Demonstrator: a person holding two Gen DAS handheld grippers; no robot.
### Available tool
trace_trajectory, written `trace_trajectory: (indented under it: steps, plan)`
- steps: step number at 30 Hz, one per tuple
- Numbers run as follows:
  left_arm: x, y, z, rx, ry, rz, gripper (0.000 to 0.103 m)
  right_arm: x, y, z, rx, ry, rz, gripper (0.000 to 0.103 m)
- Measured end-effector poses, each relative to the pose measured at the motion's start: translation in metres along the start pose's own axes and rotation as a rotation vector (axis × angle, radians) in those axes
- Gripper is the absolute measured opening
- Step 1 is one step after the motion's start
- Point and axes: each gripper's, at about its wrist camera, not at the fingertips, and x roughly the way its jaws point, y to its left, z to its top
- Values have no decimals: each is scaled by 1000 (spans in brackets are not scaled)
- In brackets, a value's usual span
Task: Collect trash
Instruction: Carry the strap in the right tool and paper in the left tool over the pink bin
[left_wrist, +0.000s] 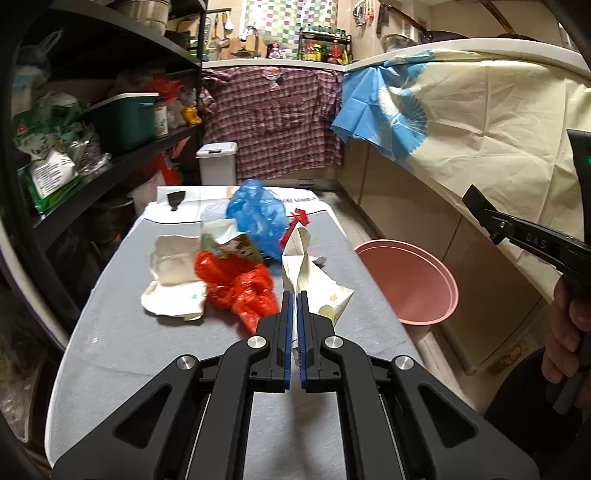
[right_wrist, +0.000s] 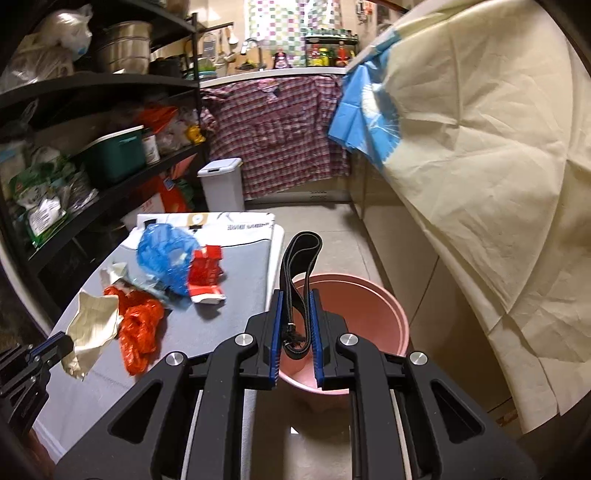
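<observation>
My left gripper (left_wrist: 294, 297) is shut on a crumpled cream paper carton (left_wrist: 306, 273), held up over the grey table (left_wrist: 129, 350). Behind it lie a red plastic bag (left_wrist: 236, 288), a blue plastic bag (left_wrist: 255, 218), a printed wrapper (left_wrist: 229, 245) and a cream paper tray (left_wrist: 173, 280). My right gripper (right_wrist: 297, 297) is shut on a looped black strap (right_wrist: 301, 266), held above the pink bucket (right_wrist: 369, 306). The right wrist view also catches the left gripper (right_wrist: 61, 343) with its cream paper (right_wrist: 94, 325), and a red carton (right_wrist: 205, 273) beside the blue bag (right_wrist: 166, 254).
The pink bucket (left_wrist: 410, 284) stands on the floor at the table's right edge. Black shelves (left_wrist: 110, 166) full of goods line the left. A cream cloth (left_wrist: 480, 122) hangs over the counter on the right. A white lidded bin (left_wrist: 218, 162) and a plaid shirt (left_wrist: 273, 118) sit beyond the table.
</observation>
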Motion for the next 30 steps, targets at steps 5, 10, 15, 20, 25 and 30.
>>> trace_trajectory:
  steps: [5,10,15,20,25,30]
  plan:
    - [12,-16,8,23,6,-36,3,12,-15,3,17,20,-18,14]
    - [28,-32,19,37,11,-78,3,26,-27,10,25,32,-28,14]
    - [51,-49,33,50,14,-123,3,40,-38,24,47,28,-34,14]
    - [80,-69,42,62,32,-168,3,55,-52,35,80,28,-49,14]
    - [106,-84,49,76,46,-194,3,70,-60,32,92,43,-62,14]
    - [136,-97,57,79,68,-217,3,91,-70,23,112,72,-74,14]
